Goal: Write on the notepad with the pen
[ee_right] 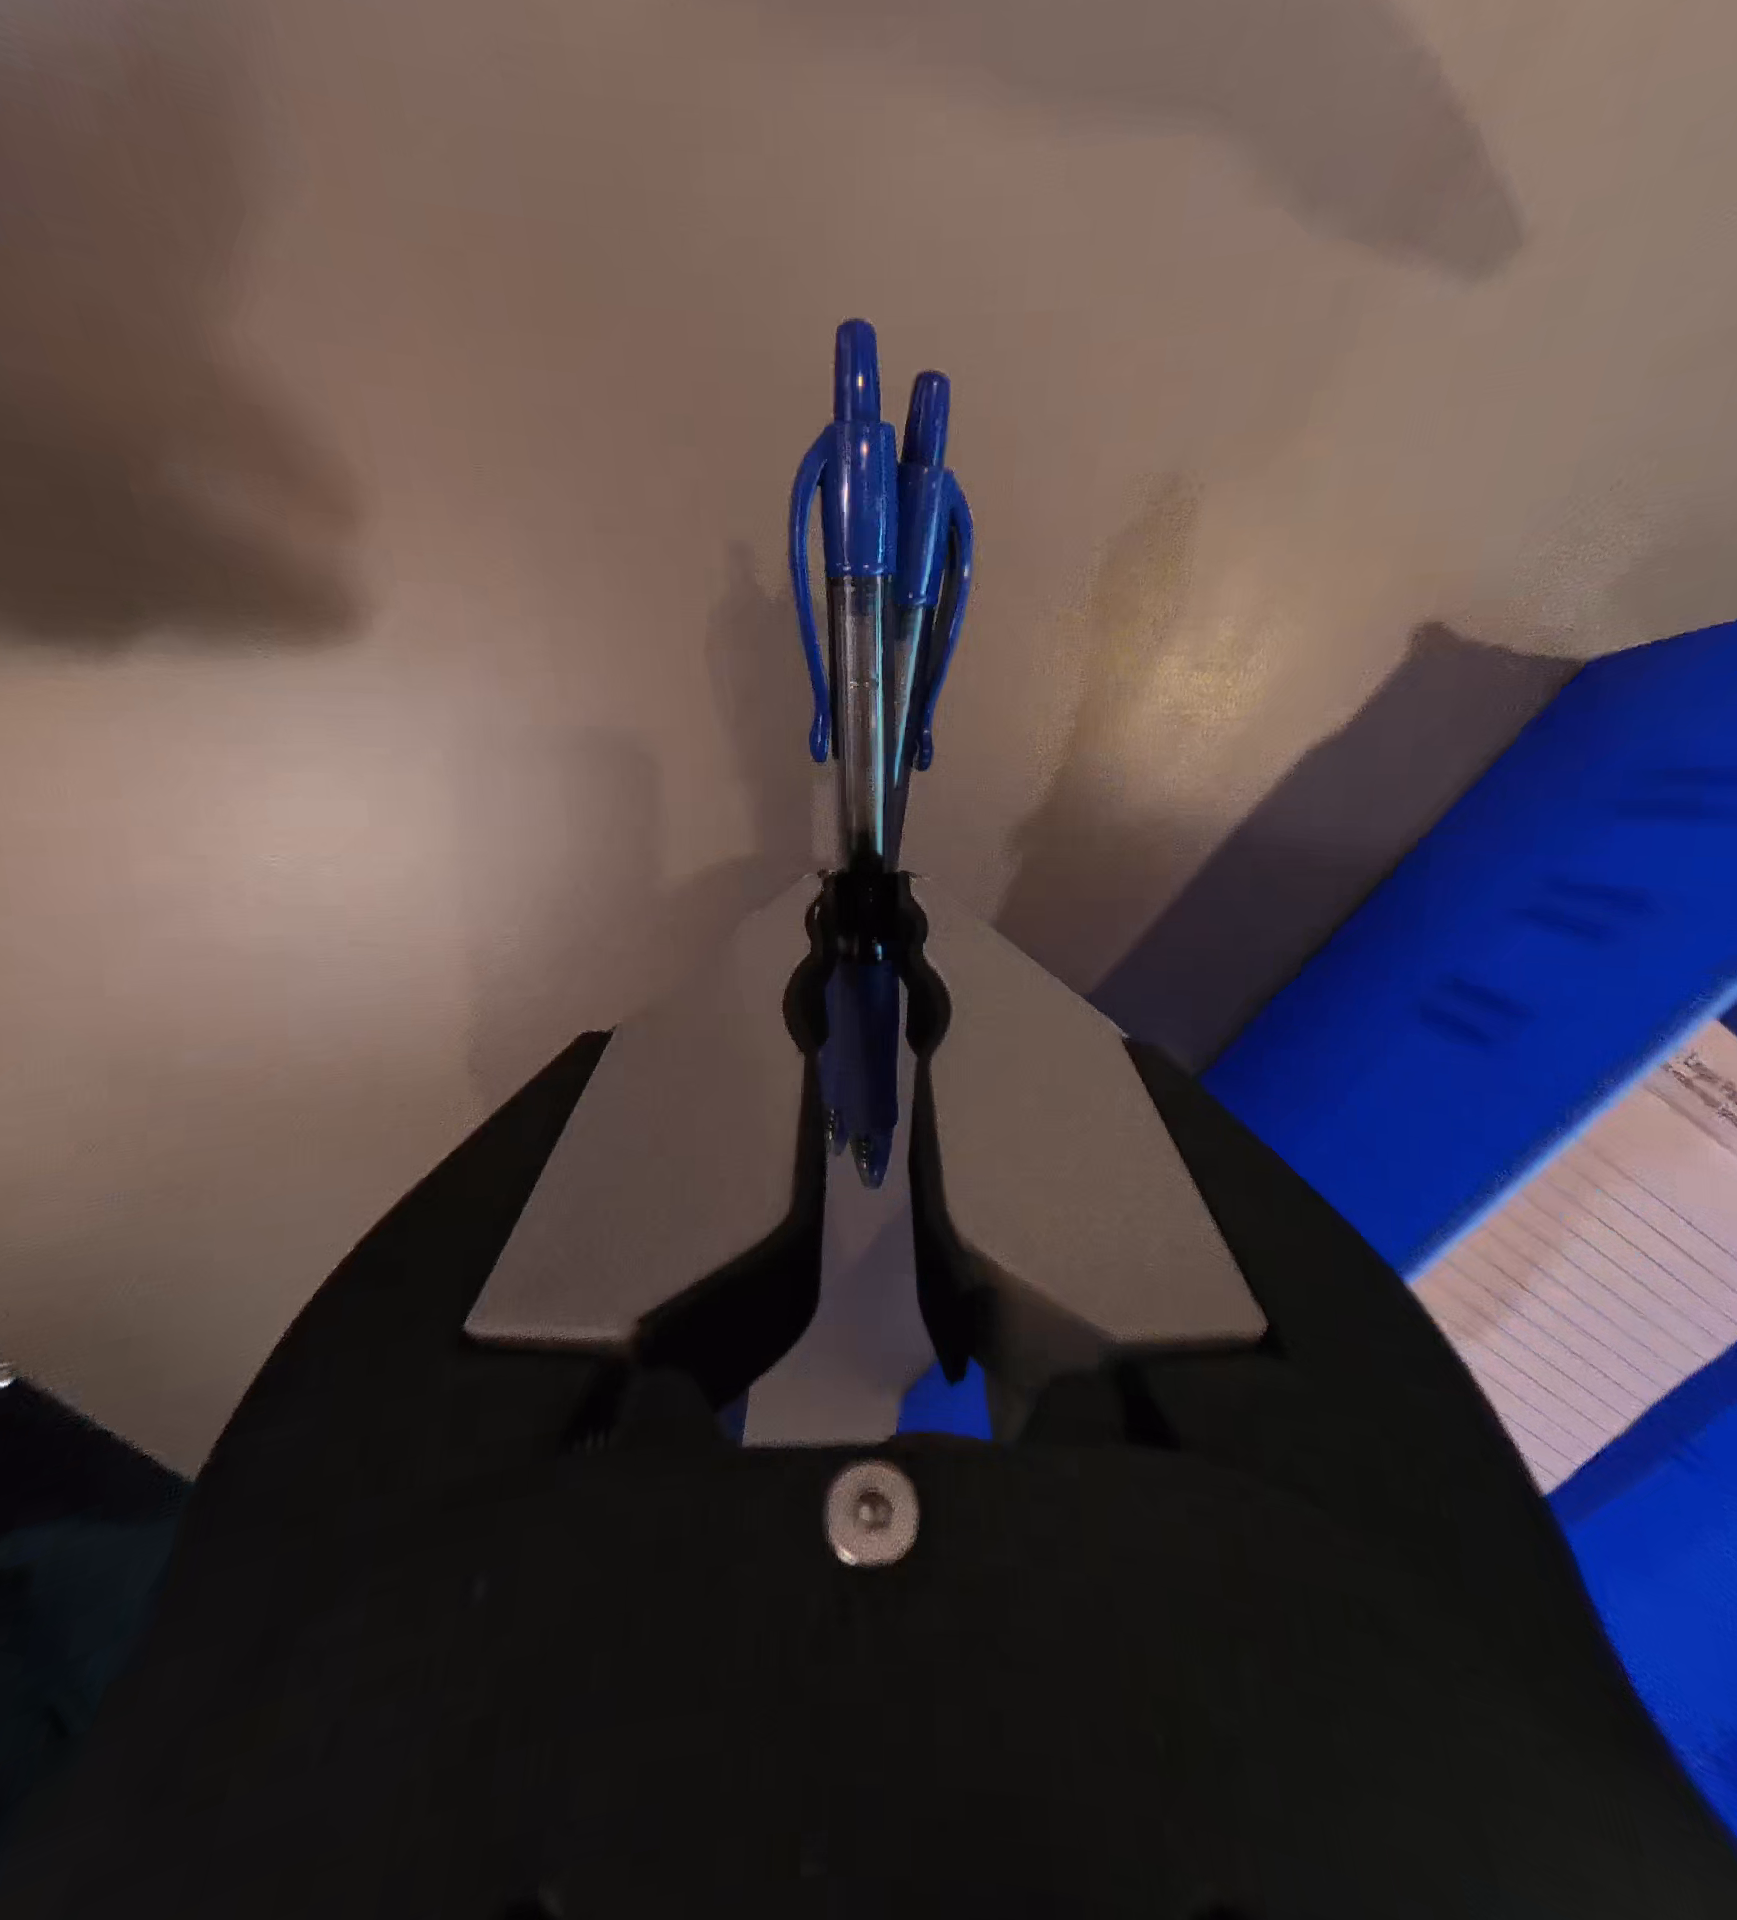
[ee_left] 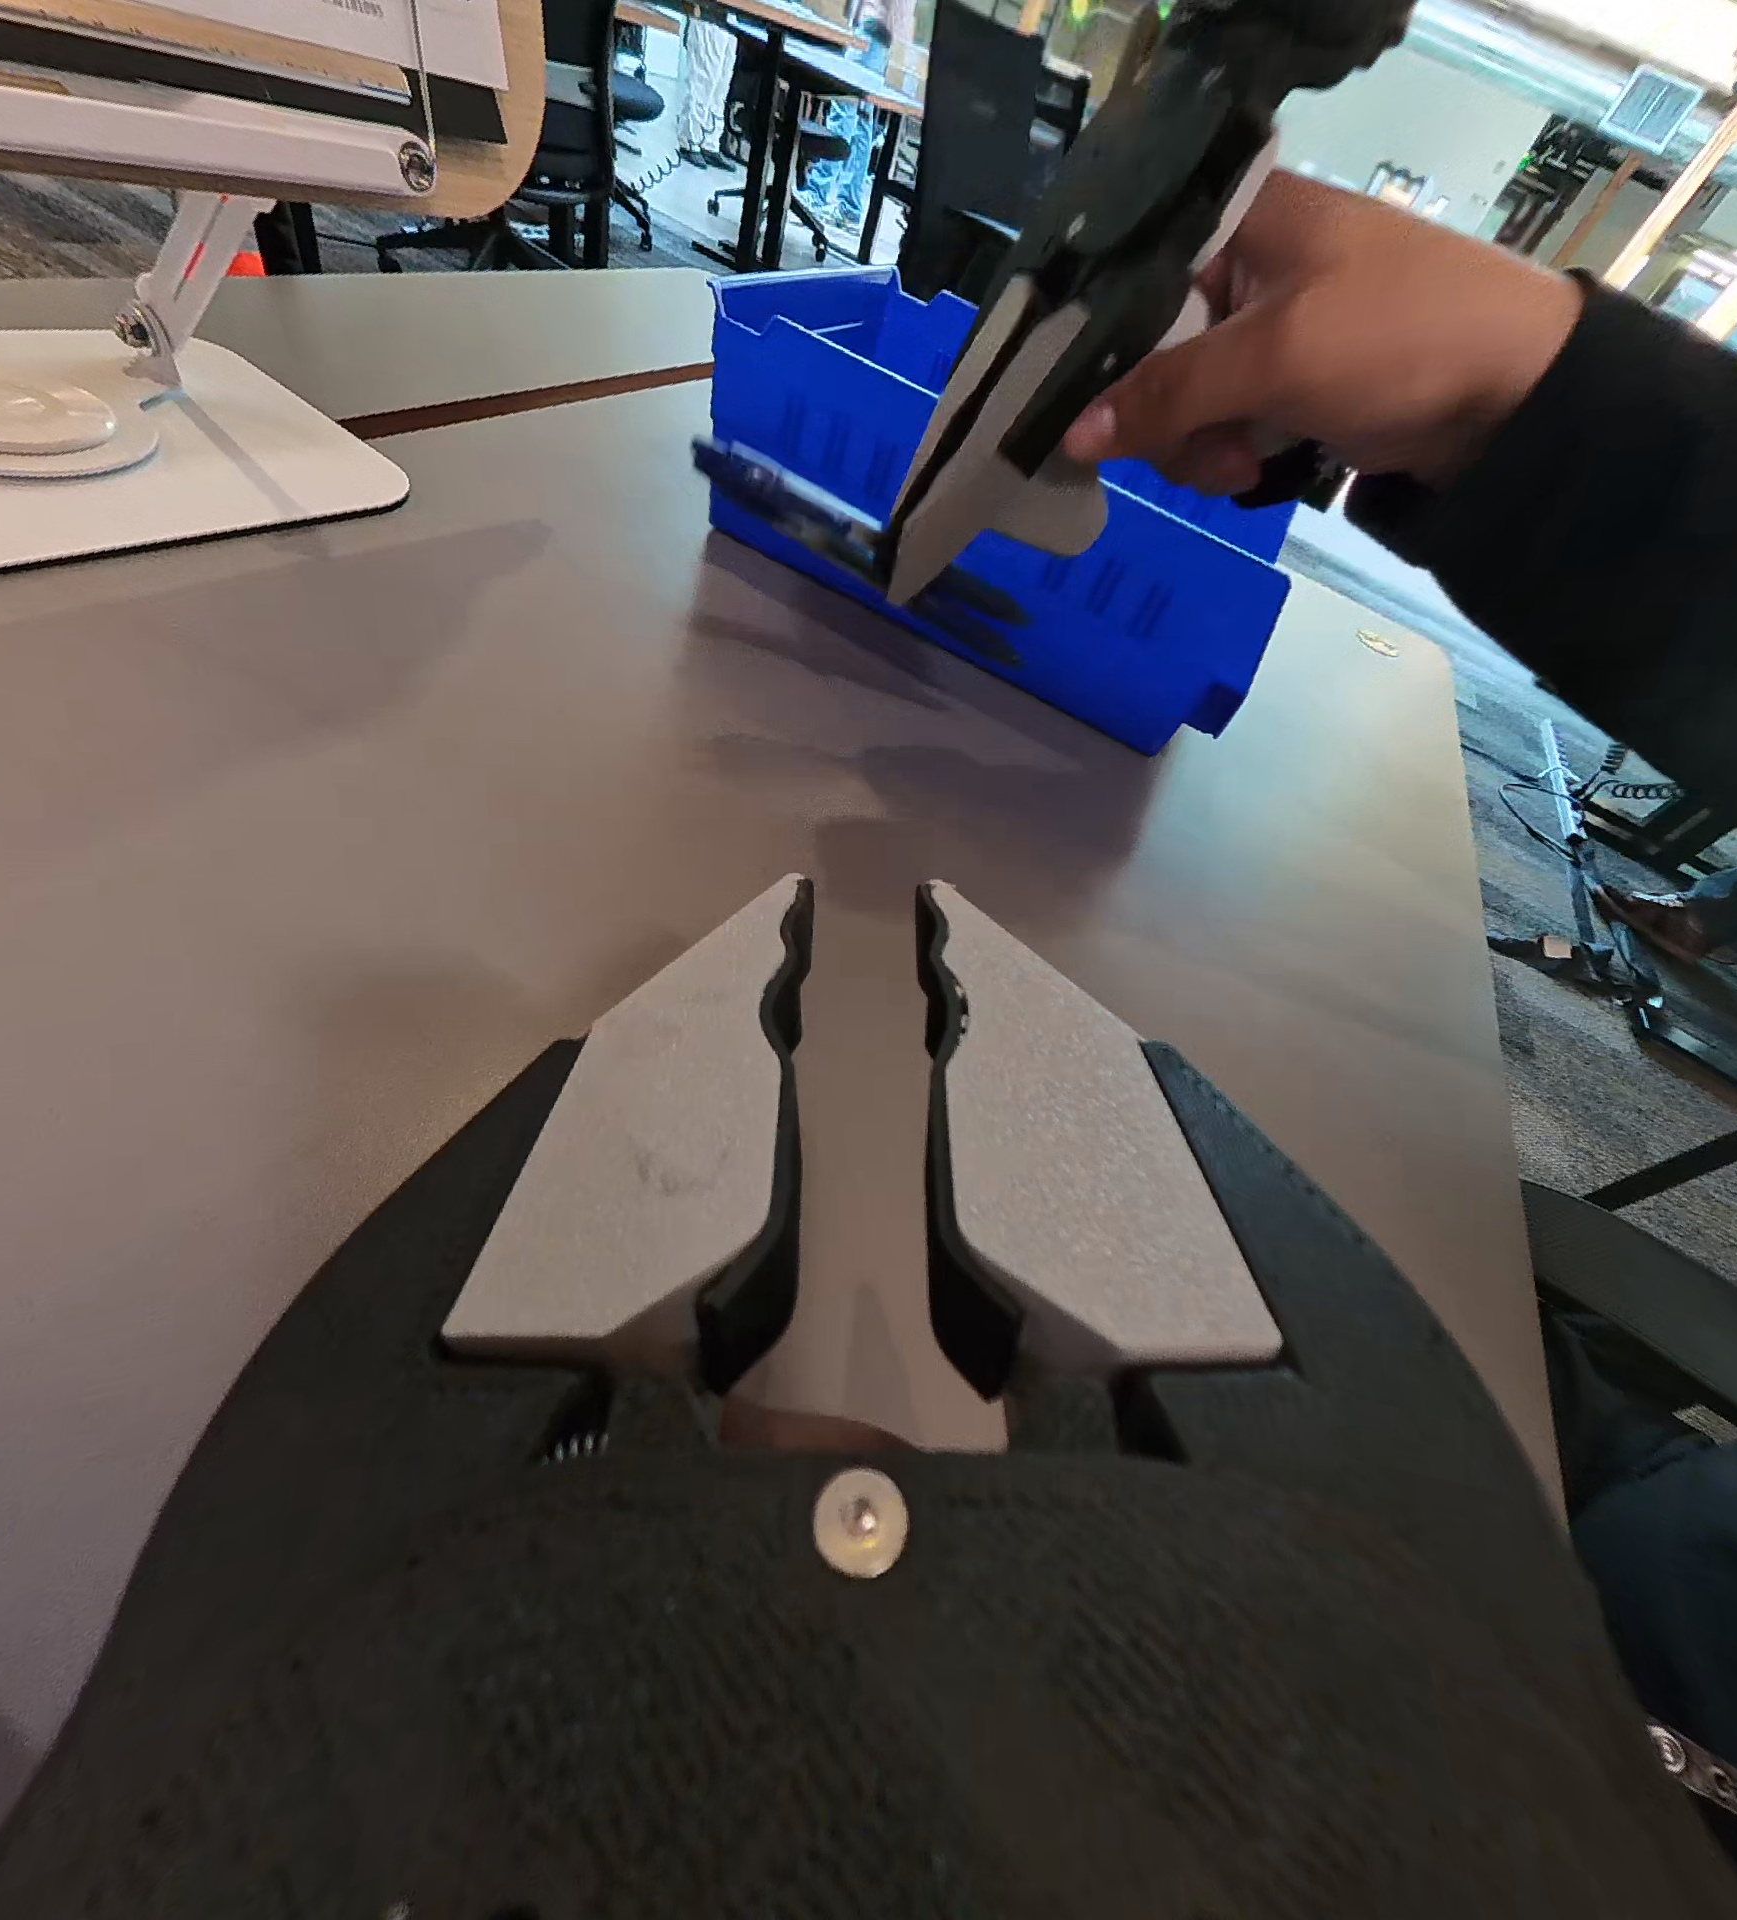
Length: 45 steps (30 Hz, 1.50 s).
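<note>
Pens (ee_right: 869,665), two together, pinched in closed right gripper (ee_right: 866,883), likely to slip; left gripper (ee_left: 864,894) slightly parted, empty; notepad (ee_right: 1653,1236) at four o'clock.

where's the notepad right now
The notepad lies inside the blue bin, at the right edge of the right wrist view, right of the right gripper clamping two pens.

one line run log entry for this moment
right gripper: shut on two blue pens | left gripper: open, empty | notepad: in blue bin | stage: pens lifted over table
</note>
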Tool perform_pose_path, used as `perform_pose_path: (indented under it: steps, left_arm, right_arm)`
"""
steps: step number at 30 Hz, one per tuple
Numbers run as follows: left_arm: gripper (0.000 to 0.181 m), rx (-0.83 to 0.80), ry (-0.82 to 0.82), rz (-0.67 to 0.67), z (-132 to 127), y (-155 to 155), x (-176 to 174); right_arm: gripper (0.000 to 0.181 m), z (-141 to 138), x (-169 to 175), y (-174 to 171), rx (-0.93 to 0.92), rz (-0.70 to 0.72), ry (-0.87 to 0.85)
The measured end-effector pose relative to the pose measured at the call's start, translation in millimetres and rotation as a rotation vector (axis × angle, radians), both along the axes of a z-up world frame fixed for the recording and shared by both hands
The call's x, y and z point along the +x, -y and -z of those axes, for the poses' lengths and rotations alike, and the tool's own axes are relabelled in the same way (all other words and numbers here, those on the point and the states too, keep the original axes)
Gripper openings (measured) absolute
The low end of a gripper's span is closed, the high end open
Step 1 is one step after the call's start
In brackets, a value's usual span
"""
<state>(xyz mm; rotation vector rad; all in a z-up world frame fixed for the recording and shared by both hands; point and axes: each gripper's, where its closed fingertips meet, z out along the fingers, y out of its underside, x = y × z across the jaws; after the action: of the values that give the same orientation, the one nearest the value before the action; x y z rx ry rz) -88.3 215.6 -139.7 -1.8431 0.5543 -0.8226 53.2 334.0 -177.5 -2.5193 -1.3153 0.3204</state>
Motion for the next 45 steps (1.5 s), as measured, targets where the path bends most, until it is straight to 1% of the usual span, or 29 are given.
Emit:
perform_pose_path:
  steps: [2, 5, 7, 9, 10, 12, 14, 16, 18, 24, 26, 28, 30, 34, 38, 42, 45]
  left_arm:
    - [0.017, 0.002, 0.001, 0.0, 0, 0, 0]
    - [0.017, 0.001, -0.001, -0.003, 0, 0, -1]
    - [0.017, -0.004, -0.004, -0.005, 2, -1, -1]
    - [0.017, -0.004, -0.005, -0.002, 2, -1, 0]
    - [0.017, -0.002, -0.007, -0.001, 1, 0, 0]
    - [0.017, 0.001, -0.01, -0.002, 1, 0, 0]
    - [0.017, 0.003, -0.011, -0.001, 1, 0, 1]
    - [0.017, -0.001, -0.011, -0.002, 2, 0, 1]
    - [0.017, -0.001, -0.012, -0.003, 2, -1, 0]
    - [0.017, -0.011, -0.013, -0.009, 5, -2, -1]
    - [0.017, -0.018, -0.016, -0.008, 7, -3, -1]
    - [0.018, -0.02, -0.021, -0.007, 8, -3, 0]
    - [0.017, -0.02, -0.023, -0.005, 8, -2, 0]
    - [0.017, -0.023, -0.018, -0.008, 9, -3, -1]
    - [0.017, -0.029, -0.02, -0.007, 10, -3, -1]
    - [0.017, -0.031, -0.021, -0.005, 11, -3, 0]
    - [0.017, -0.031, -0.022, -0.005, 11, -3, 0]
  right_arm:
    - [0.006, -28, -4, 4, 0.0, 0.005, -0.133]
    - [0.006, -82, 0, 5, 0.001, 0.036, -0.376]
    - [0.006, -114, 18, -1, 0.034, 0.083, -0.489]
    - [0.006, -137, 47, -13, 0.103, 0.152, -0.53]
    - [0.006, -144, 63, -19, 0.139, 0.186, -0.529]
    - [0.006, -149, 89, -26, 0.157, 0.239, -0.537]
    - [0.006, -141, 111, -30, 0.144, 0.291, -0.529]
    - [0.007, -121, 129, -36, 0.134, 0.339, -0.482]
    - [0.006, -96, 142, -42, 0.106, 0.382, -0.449]
    - [0.007, -1, 155, -52, -0.036, 0.467, -0.354]
    - [0.007, 25, 157, -53, -0.077, 0.487, -0.33]
    - [0.007, 42, 158, -53, -0.11, 0.504, -0.321]
    - [0.007, 46, 157, -54, -0.123, 0.514, -0.342]
    - [0.007, 38, 164, -57, -0.097, 0.519, -0.333]
    - [0.007, 30, 169, -59, -0.101, 0.537, -0.369]
    - [0.007, 40, 172, -53, -0.139, 0.545, -0.357]
    - [0.007, 45, 168, -49, -0.154, 0.537, -0.37]
